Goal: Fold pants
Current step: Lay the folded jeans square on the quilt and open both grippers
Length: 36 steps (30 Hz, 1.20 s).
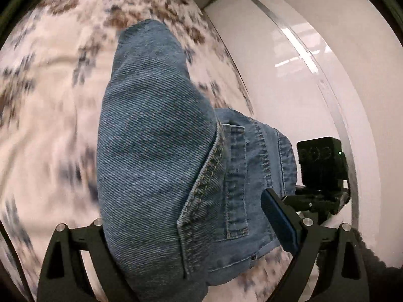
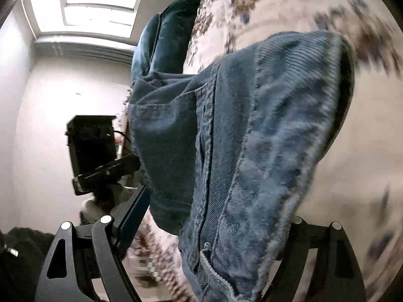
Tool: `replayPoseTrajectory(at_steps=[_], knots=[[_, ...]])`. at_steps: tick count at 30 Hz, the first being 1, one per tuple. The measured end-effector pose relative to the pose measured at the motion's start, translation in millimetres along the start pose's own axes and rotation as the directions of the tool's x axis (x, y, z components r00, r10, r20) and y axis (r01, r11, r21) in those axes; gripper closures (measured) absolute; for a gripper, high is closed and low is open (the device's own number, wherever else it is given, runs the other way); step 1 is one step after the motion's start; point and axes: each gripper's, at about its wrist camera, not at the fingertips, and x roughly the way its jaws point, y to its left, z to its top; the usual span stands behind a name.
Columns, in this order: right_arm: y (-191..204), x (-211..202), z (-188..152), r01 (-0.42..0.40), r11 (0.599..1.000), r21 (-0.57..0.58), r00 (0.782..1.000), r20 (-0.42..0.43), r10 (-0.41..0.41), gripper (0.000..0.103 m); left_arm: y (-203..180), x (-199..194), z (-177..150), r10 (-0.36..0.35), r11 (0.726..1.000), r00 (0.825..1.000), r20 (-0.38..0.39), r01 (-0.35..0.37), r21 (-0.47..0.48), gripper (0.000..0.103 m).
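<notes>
Blue denim pants (image 1: 156, 151) hang bunched btwn the fingers of the left gripper (image 1: 201, 229), lifted over the cream bedspread w/ brown-and-navy floral print (image 1: 50, 88). Left grip looks clamped on thick seam/pocket area; its near finger pad (image 1: 279, 221) sits beside the cloth, far one hidden behind denim. Right gripper (image 2: 201, 239) likewise closed on the same pants (image 2: 252, 125), a hem or leg edge by the look of it, though pad contact is hidden.

Handling, my read: denim is heavyish, soft but w/ stiff seams, not slippery, not fragile. Best hold is on seams, waistband or hem, where layers won't slide apart.

Room: bedspread spreads wide ahead of both grippers. White glossy wall panel (image 1: 289, 63) is near on the right of the left gripper; dark teal velvet cushion (image 2: 166, 35) lies ahead-left of the right one. Black camera box (image 1: 320, 166) of the other gripper is close by, so keep the tools apart when bringing edges together.
</notes>
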Motion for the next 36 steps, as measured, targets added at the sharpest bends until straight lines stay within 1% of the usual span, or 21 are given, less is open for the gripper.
replayPoseTrajectory(at_steps=[5, 9, 11, 12, 13, 14, 16, 18, 20, 21, 22, 23, 24, 26, 27, 28, 30, 31, 32, 34, 36], knots=[[-30.2, 25.7, 109.3, 0.063, 0.997, -0.038, 0.997, -0.040, -0.065, 0.017, 45.5, 40.3, 83.2, 0.014, 0.999, 1.000, 0.007, -0.013, -0.030, 0.010], [-68.5, 50.9, 180.2, 0.117, 0.993, 0.011, 0.992, -0.049, -0.117, 0.017, 105.1, 71.2, 126.5, 0.024, 0.993, 1.000, -0.006, -0.025, -0.114, 0.010], [-99.8, 54.7, 192.3, 0.215, 0.973, 0.084, 0.976, -0.043, -0.212, 0.017, 143.0, 94.3, 134.6, 0.100, 0.979, 0.994, -0.051, -0.107, -0.172, 0.010], [-110.1, 57.2, 192.4, 0.271, 0.956, 0.111, 0.962, -0.047, -0.267, 0.017, 161.8, 105.5, 133.8, 0.165, 0.966, 0.982, -0.090, -0.180, -0.187, 0.010], [-121.4, 57.5, 190.5, 0.341, 0.930, 0.137, 0.940, -0.060, -0.335, 0.017, 178.7, 114.9, 130.0, 0.256, 0.945, 0.957, -0.133, -0.277, -0.174, 0.010], [-132.7, 60.7, 183.7, 0.394, 0.906, 0.159, 0.919, -0.089, -0.384, 0.017, 191.0, 120.5, 124.6, 0.285, 0.938, 0.945, -0.159, -0.309, -0.156, 0.007], [-141.9, 61.4, 182.4, 0.500, 0.852, 0.154, 0.865, -0.134, -0.483, 0.016, 199.8, 119.6, 119.2, 0.273, 0.944, 0.948, -0.162, -0.297, -0.147, 0.007], [-154.6, 50.2, 166.9, 0.542, 0.828, 0.144, 0.840, -0.123, -0.529, 0.011, 199.2, 117.0, 117.4, 0.266, 0.951, 0.952, -0.148, -0.284, -0.119, 0.007], [-157.9, 50.5, 161.6, 0.585, 0.793, 0.170, 0.811, -0.100, -0.577, 0.009, 194.3, 114.1, 117.7, 0.292, 0.944, 0.946, -0.143, -0.309, -0.116, 0.007], [-154.2, 53.7, 160.0, 0.621, 0.763, 0.178, 0.783, -0.086, -0.617, 0.006, 191.1, 112.1, 118.3, 0.312, 0.938, 0.940, -0.138, -0.328, -0.114, 0.007], [-144.3, 60.2, 159.4, 0.668, 0.721, 0.183, 0.741, -0.074, -0.668, 0.006, 182.2, 108.9, 120.2, 0.350, 0.925, 0.928, -0.127, -0.364, -0.107, 0.007], [-126.9, 66.8, 157.5, 0.699, 0.692, 0.182, 0.711, -0.064, -0.701, 0.006, 170.2, 101.6, 118.1, 0.401, 0.907, 0.910, -0.103, -0.410, -0.092, 0.007], [-110.3, 66.9, 153.9, 0.738, 0.652, 0.175, 0.668, -0.054, -0.742, 0.005, 154.6, 92.9, 114.1, 0.458, 0.884, 0.886, -0.070, -0.462, -0.071, 0.007], [-80.8, 66.6, 145.4, 0.795, 0.589, 0.146, 0.598, -0.020, -0.801, 0.004, 125.4, 73.0, 99.4, 0.539, 0.842, 0.842, 0.008, -0.538, -0.036, 0.008], [-63.3, 64.8, 140.6, 0.811, 0.568, 0.141, 0.573, 0.011, -0.820, 0.004, 114.7, 62.8, 90.8, 0.569, 0.822, 0.821, 0.040, -0.568, -0.025, 0.008], [-46.7, 59.8, 131.3, 0.828, 0.543, 0.138, 0.543, 0.041, -0.838, 0.004, 104.2, 52.0, 85.3, 0.583, 0.812, 0.810, 0.068, -0.582, -0.026, 0.007], [-9.6, 47.2, 110.2, 0.843, 0.516, 0.154, 0.506, 0.097, -0.857, 0.004, 78.3, 25.6, 68.9, 0.601, 0.798, 0.792, 0.109, -0.602, -0.025, 0.007], [15.7, 56.5, 112.0, 0.849, 0.504, 0.161, 0.490, 0.117, -0.864, 0.004, 70.0, 16.6, 63.2, 0.609, 0.792, 0.786, 0.110, -0.610, -0.029, 0.007], [35.7, 48.9, 101.8, 0.855, 0.490, 0.168, 0.472, 0.139, -0.871, 0.004, 57.7, 3.8, 55.9, 0.613, 0.789, 0.782, 0.118, -0.613, -0.035, 0.007], [71.5, 36.3, 78.8, 0.863, 0.473, 0.178, 0.446, 0.172, -0.878, 0.004, 37.4, -18.7, 46.8, 0.628, 0.776, 0.766, 0.139, -0.629, -0.040, 0.007], [111.8, 23.5, 56.1, 0.865, 0.469, 0.178, 0.434, 0.204, -0.878, 0.004, 15.7, -42.9, 34.0, 0.629, 0.775, 0.761, 0.158, -0.630, -0.048, 0.007]])
